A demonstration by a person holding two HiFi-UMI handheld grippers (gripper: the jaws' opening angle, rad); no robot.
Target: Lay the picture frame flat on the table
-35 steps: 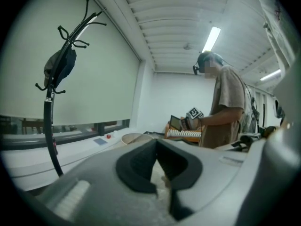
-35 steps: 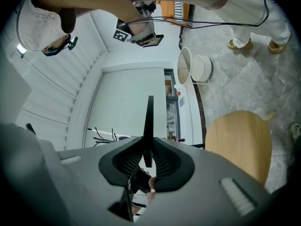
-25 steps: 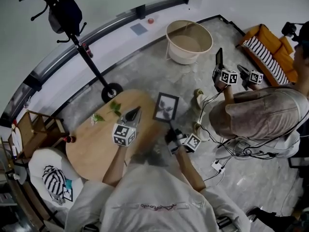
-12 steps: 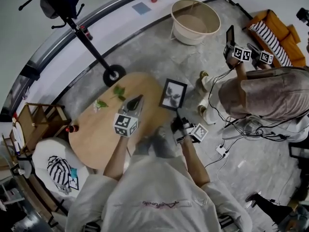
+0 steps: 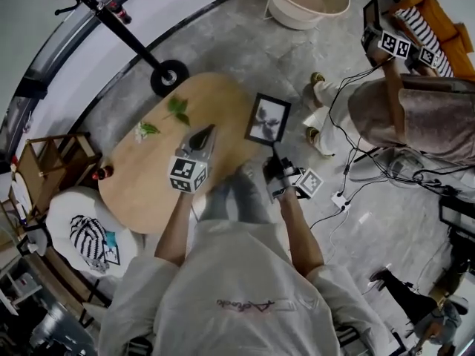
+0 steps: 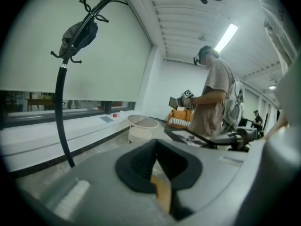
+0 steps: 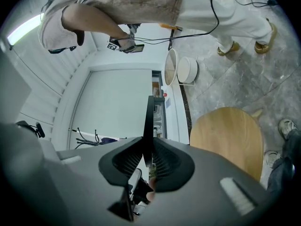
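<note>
Two views differ on the black rectangular picture frame: the head view shows its face and leaf print, while the right gripper view shows only a thin dark edge. The right gripper has its ribbed black pads pinched on that edge, holding the frame tilted at the far right edge of the oval light-wood table. Whether the frame touches the table is unclear. The left gripper, jaws together and empty, hovers over the tabletop.

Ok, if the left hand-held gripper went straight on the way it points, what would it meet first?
Nothing near: the left hand-held gripper aims out past the table, and the white basket seems first in line, though depth is unclear.
</note>
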